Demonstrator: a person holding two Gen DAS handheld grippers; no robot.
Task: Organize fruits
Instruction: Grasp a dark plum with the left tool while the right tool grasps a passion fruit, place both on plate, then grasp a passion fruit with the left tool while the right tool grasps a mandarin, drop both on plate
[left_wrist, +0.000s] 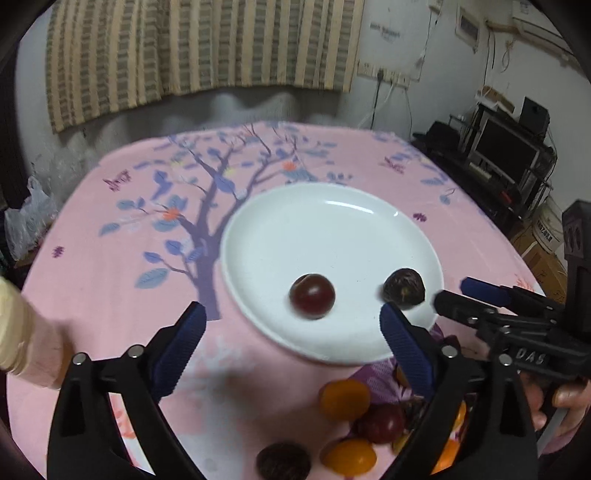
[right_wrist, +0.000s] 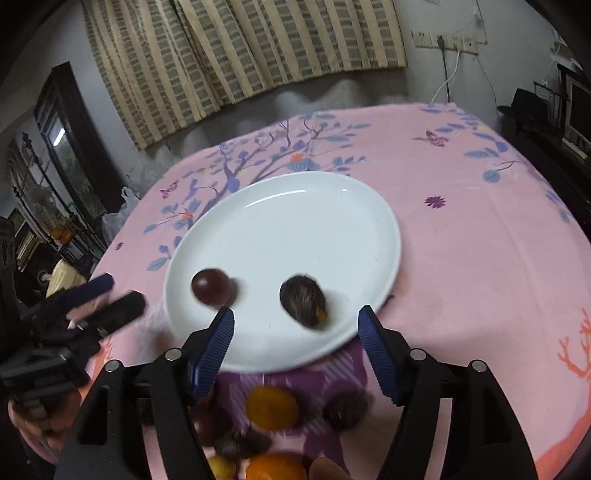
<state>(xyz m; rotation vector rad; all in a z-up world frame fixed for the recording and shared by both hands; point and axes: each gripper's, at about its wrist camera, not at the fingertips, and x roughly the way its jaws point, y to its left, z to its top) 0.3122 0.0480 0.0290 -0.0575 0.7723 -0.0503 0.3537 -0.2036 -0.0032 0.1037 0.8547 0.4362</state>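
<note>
A white plate (left_wrist: 332, 236) lies on the pink cloth; it also shows in the right wrist view (right_wrist: 295, 229). On it are a dark red grape (left_wrist: 312, 301) (right_wrist: 210, 285) and a dark brown wrinkled fruit (left_wrist: 403, 288) (right_wrist: 303, 301). A pile of loose fruit lies in front of the plate: orange ones (left_wrist: 344, 400) (right_wrist: 272, 408), red grapes (left_wrist: 380, 422) and dark fruits (left_wrist: 283, 461). My left gripper (left_wrist: 293, 321) (right_wrist: 107, 299) is open and empty above the plate's near rim. My right gripper (right_wrist: 295, 325) (left_wrist: 448, 293) is open and empty above the plate's near edge.
The table has a pink cloth with a tree print (left_wrist: 207, 206). A striped curtain (left_wrist: 199, 48) hangs behind it. Black shelves with electronics (left_wrist: 509, 155) stand at the right. A white plastic bag (left_wrist: 26, 218) sits off the table's left edge.
</note>
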